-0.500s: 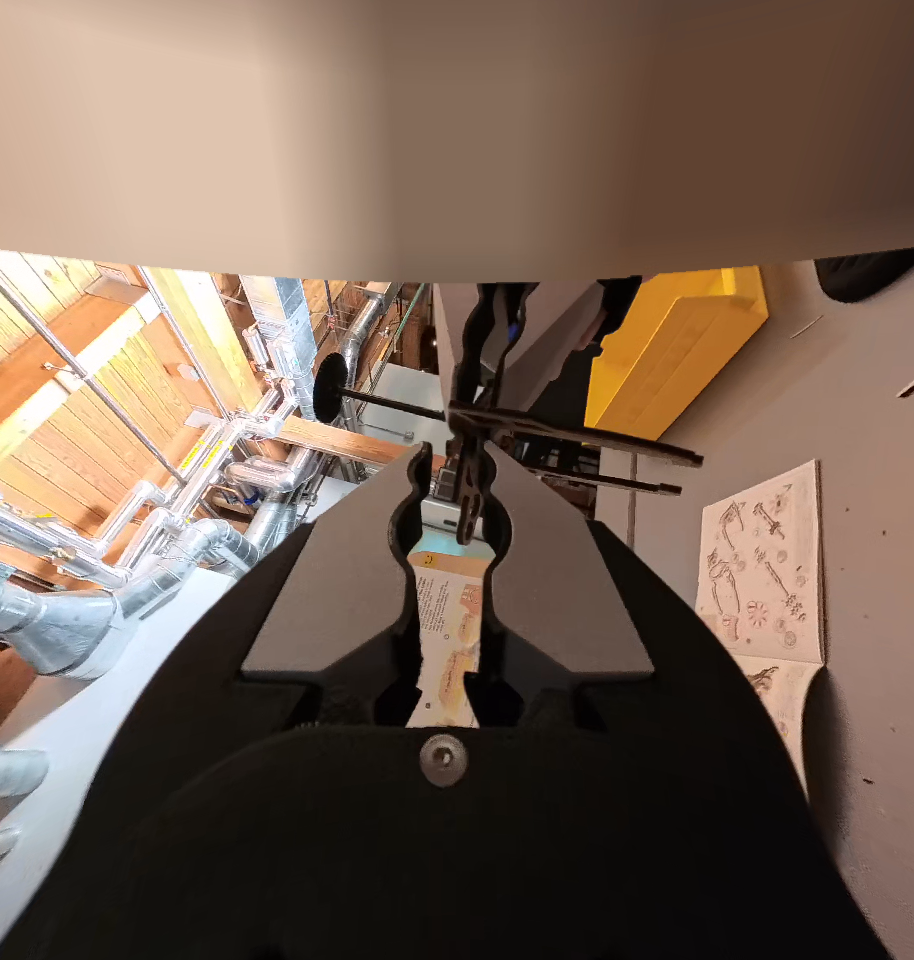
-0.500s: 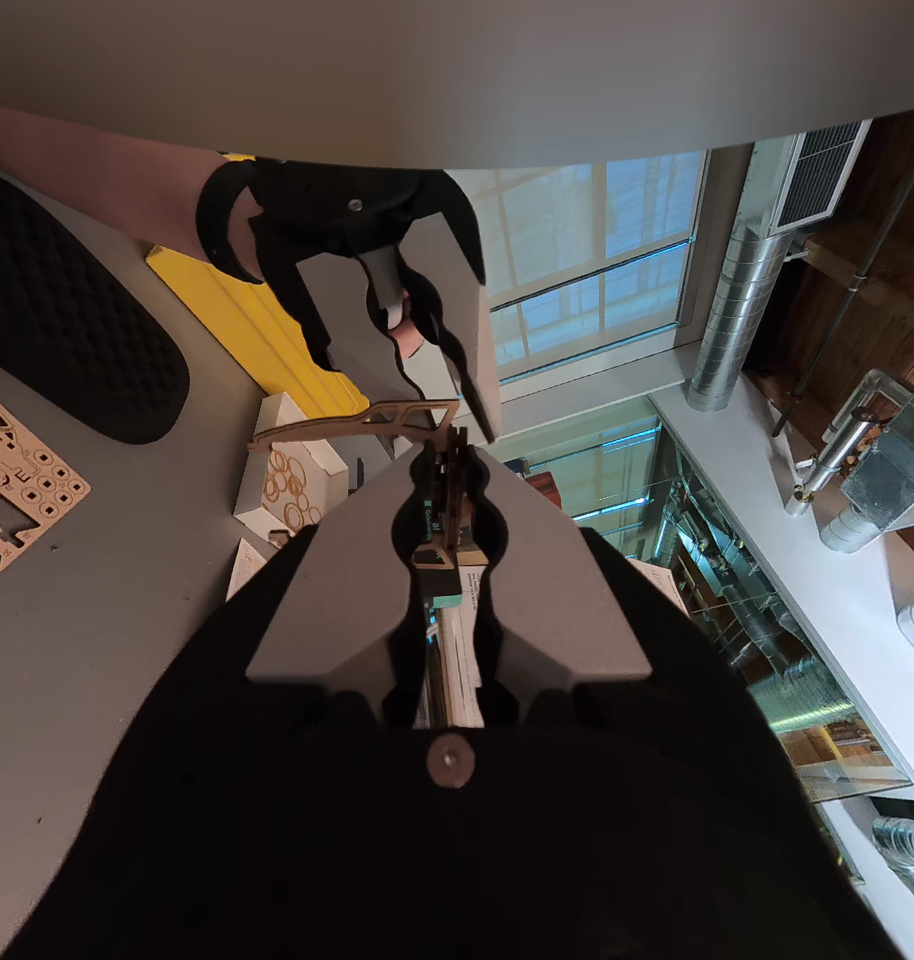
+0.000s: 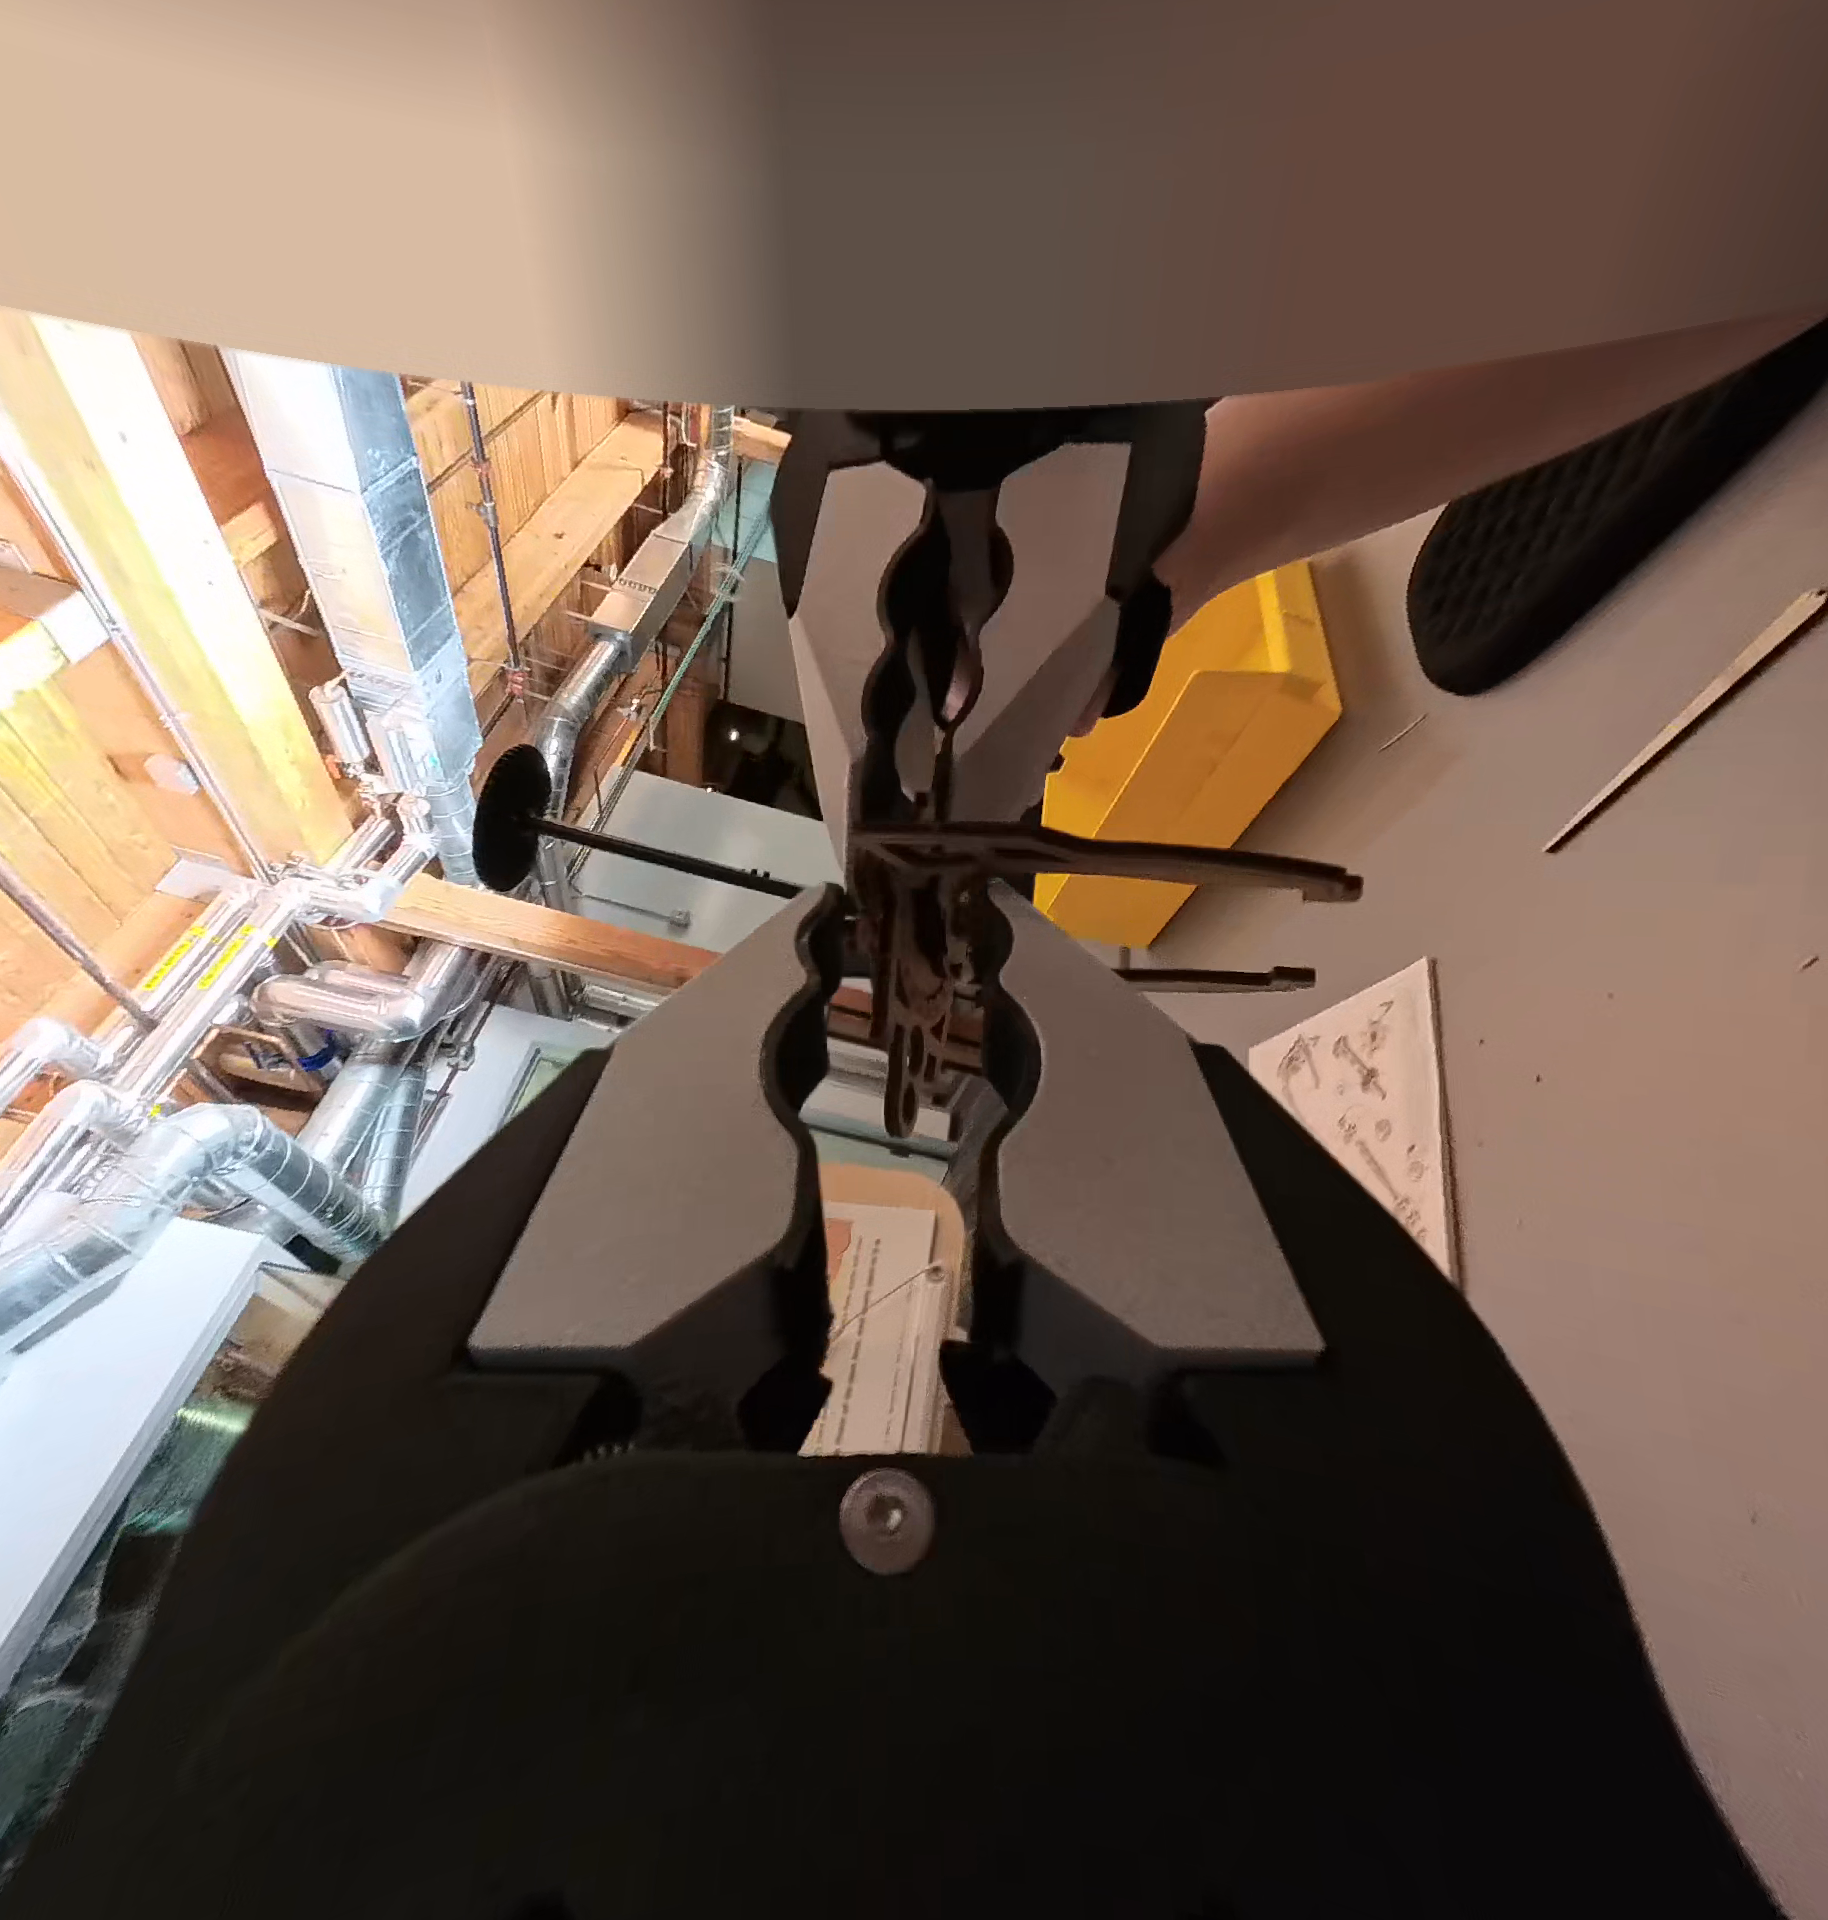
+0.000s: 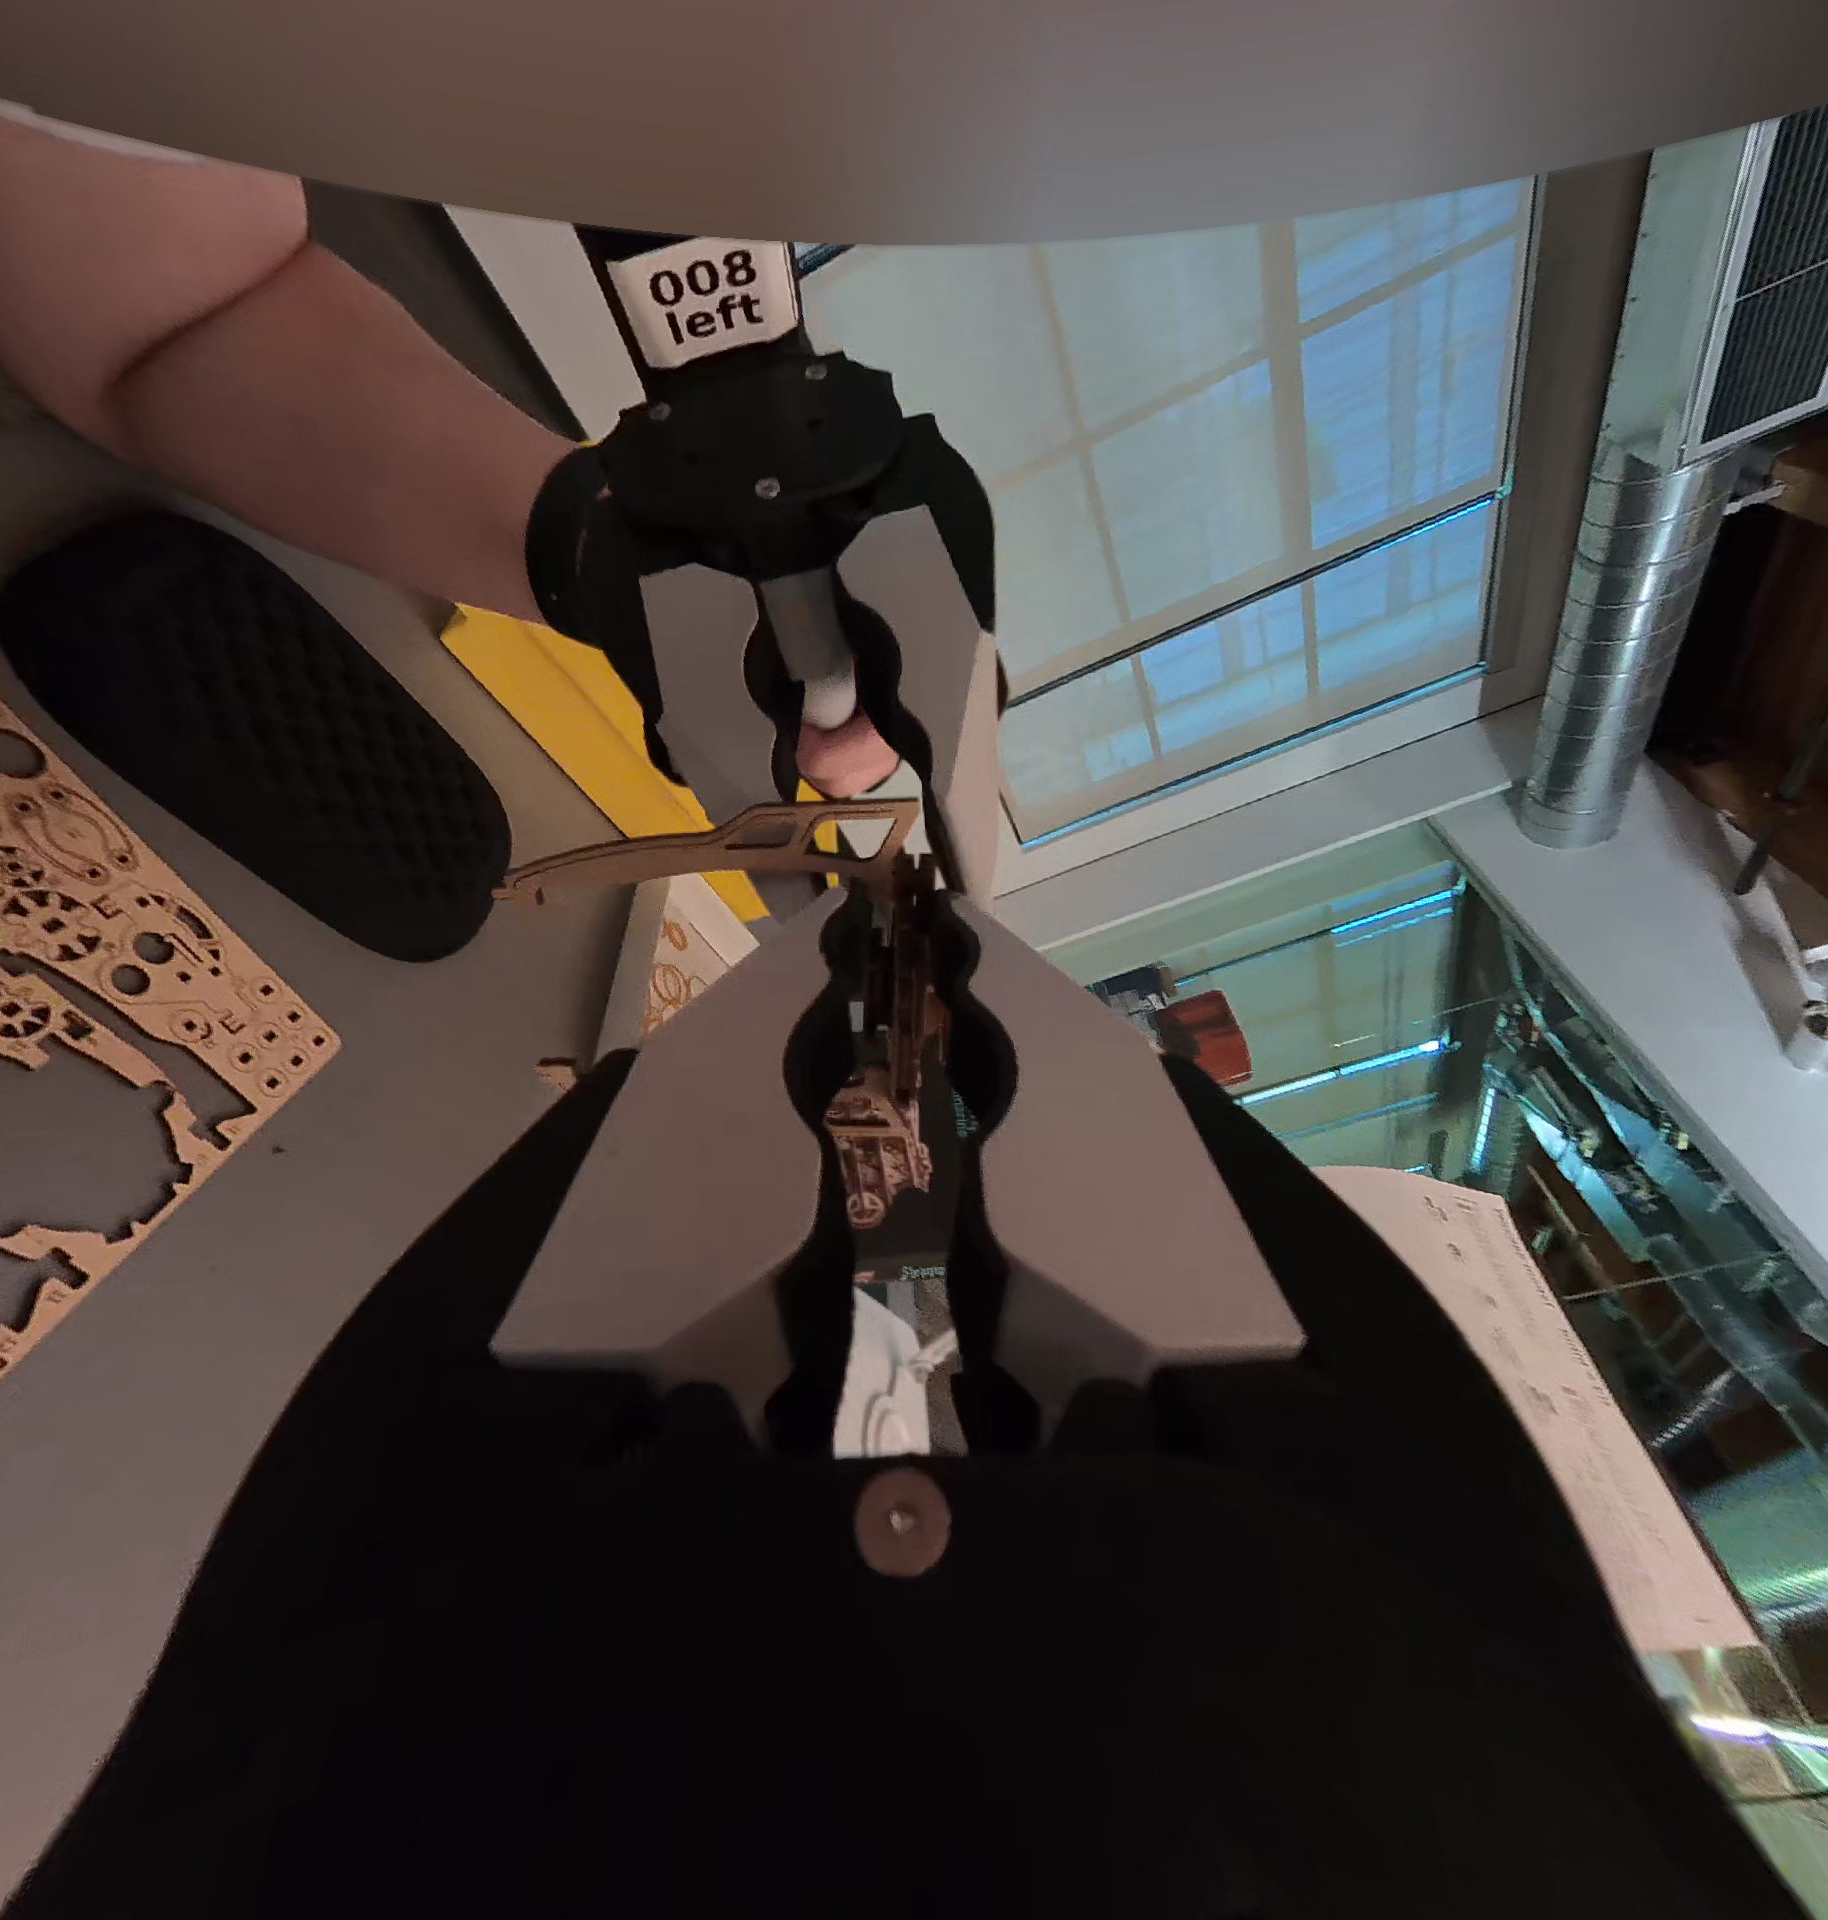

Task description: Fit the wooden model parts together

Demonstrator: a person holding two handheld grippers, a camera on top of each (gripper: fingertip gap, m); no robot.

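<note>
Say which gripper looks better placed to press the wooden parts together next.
Probably the right gripper. It is shut on a small wooden part whose tip sits at the joint with the frame. The left gripper grips that assembly near the gear rod, so it likely serves better as the brace.

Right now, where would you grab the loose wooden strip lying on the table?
Probably near the wider end of the wooden strip, coming from above with fingers across its width: it lies flat on the grey table and tapers to a point.
</note>
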